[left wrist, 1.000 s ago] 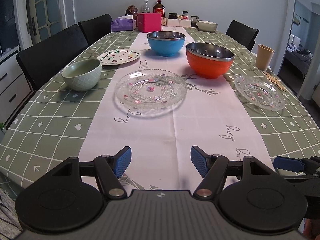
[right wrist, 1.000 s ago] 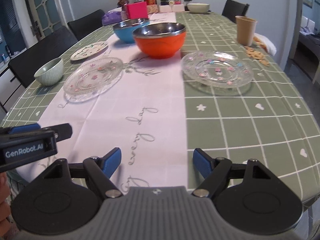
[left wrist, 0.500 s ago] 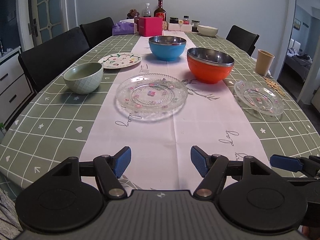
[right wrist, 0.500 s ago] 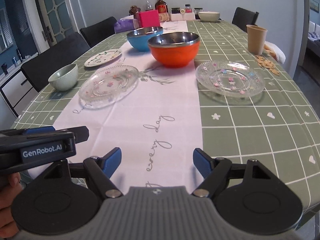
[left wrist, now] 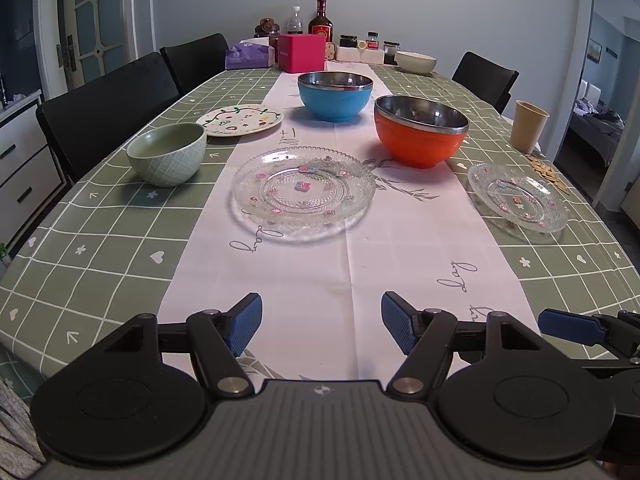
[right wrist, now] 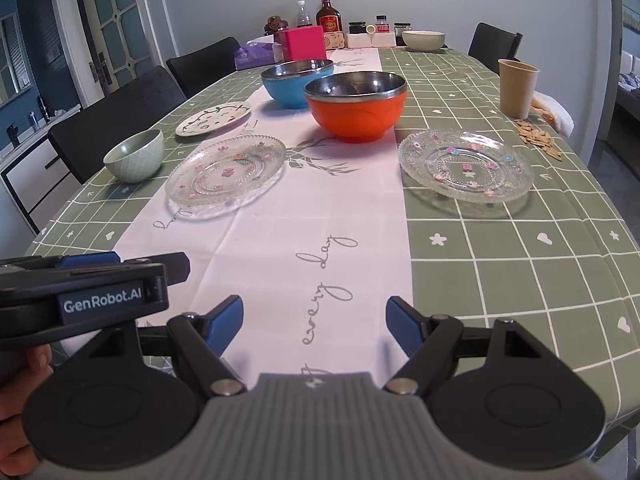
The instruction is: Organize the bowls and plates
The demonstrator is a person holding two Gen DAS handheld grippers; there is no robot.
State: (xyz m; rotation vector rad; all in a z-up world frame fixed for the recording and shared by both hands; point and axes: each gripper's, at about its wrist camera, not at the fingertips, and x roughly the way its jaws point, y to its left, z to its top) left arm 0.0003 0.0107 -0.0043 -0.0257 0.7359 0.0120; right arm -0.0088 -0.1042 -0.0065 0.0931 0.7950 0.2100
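Hovering over the near table edge, left gripper [left wrist: 321, 322] and right gripper [right wrist: 314, 320] both stand released, nothing between the jaws. Only the right view shows a hand [right wrist: 20, 408] on the left unit. Orange bowl [left wrist: 421, 131] and glass plate [left wrist: 303, 191] sit apart on the runner [left wrist: 352, 264]. Right view's framing has tilted slightly versus earlier; dishes unmoved.

Soft daylight, sharp focus, fisheye-bent edges
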